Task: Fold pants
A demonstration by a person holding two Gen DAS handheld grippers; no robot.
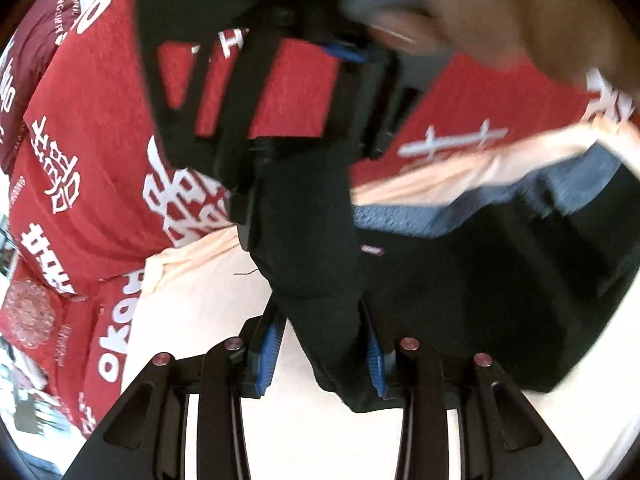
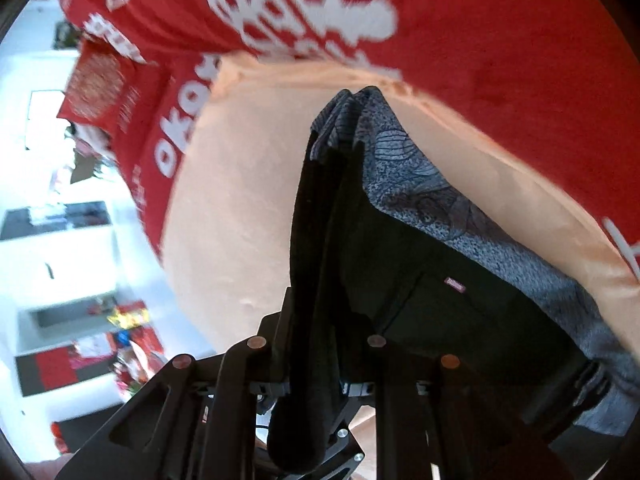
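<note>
The black pants (image 1: 460, 300) with a grey patterned lining lie on a pale peach surface (image 1: 200, 312). My left gripper (image 1: 324, 344) is shut on a bunched fold of the black fabric between its blue pads (image 1: 269, 354). In the right wrist view the pants (image 2: 420, 300) show their grey lining (image 2: 460, 216) and a small pink label (image 2: 455, 284). My right gripper (image 2: 320, 344) is shut on a thick fold of black fabric that hangs down through its fingers. The right gripper also shows in the left wrist view (image 1: 280, 92), held by a hand, above the pants.
A red cloth with white lettering (image 1: 88, 160) covers the surface under the peach sheet (image 2: 248, 208) and hangs over the edge (image 2: 168, 128). A bright room with shelves and red items (image 2: 80, 320) lies beyond on the left.
</note>
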